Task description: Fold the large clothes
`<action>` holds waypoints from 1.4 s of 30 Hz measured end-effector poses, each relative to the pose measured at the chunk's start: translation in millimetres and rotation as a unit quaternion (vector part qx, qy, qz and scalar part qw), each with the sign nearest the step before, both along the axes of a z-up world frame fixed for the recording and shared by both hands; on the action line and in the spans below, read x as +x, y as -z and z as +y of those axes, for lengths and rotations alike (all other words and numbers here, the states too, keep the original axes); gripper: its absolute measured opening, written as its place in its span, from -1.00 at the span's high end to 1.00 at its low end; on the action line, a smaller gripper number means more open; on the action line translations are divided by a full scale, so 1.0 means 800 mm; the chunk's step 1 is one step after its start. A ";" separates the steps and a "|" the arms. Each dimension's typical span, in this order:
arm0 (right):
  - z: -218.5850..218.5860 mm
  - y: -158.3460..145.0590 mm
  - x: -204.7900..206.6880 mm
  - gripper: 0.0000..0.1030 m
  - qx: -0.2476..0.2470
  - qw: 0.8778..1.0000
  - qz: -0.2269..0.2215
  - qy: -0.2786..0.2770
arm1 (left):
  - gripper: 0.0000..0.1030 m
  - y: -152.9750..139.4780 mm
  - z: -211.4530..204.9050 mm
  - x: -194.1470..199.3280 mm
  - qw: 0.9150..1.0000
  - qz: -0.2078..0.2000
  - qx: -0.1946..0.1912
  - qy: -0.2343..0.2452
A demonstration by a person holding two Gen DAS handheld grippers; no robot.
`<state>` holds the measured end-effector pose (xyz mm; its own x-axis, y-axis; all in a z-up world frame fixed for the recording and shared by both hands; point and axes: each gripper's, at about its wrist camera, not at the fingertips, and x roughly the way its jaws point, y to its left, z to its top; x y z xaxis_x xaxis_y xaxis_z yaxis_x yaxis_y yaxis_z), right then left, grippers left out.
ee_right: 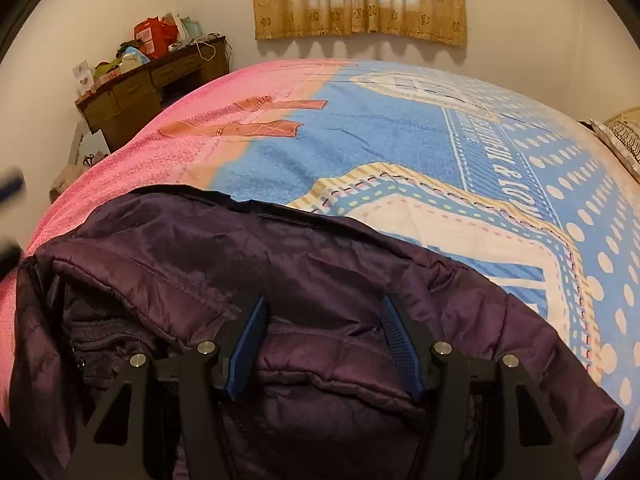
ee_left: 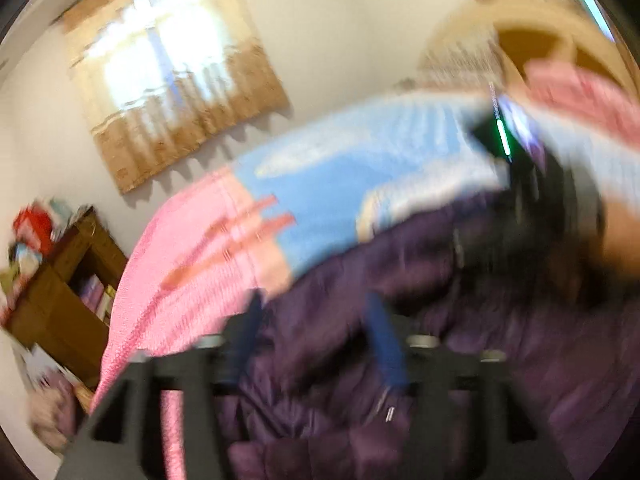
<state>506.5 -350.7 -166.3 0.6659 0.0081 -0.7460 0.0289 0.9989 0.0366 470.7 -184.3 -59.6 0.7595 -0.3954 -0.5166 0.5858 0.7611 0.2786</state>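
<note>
A dark purple quilted jacket (ee_right: 248, 264) lies bunched on a bed with a pink and blue cover (ee_right: 384, 132). My right gripper (ee_right: 322, 316) is open, its blue pads standing apart over a fold of the jacket, touching or just above it. In the blurred left wrist view the same jacket (ee_left: 500, 340) fills the lower right. My left gripper (ee_left: 316, 312) is open above it, its blue fingers (ee_left: 384, 340) apart with nothing between them. The other gripper and the hand on it (ee_left: 560, 208) show blurred at the right.
A brown wooden desk (ee_right: 152, 88) piled with clutter stands at the far left of the bed against the wall. Tan curtains (ee_right: 360, 0) hang on the wall behind the bed. A pillow (ee_right: 620, 140) lies at the right edge.
</note>
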 end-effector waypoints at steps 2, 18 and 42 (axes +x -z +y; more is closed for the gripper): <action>0.000 0.001 0.000 -0.18 -0.002 1.000 -0.005 -0.001 | -0.39 -0.009 -0.012 0.018 0.999 0.020 -0.031 -0.017; 0.001 0.022 -0.002 -0.18 -0.026 0.999 0.021 -0.014 | -0.42 0.119 -0.045 0.088 0.985 0.130 0.020 -0.111; 0.025 0.028 0.002 -0.18 -0.095 0.995 0.032 -0.009 | -0.48 0.127 -0.042 0.094 0.983 0.136 0.024 -0.118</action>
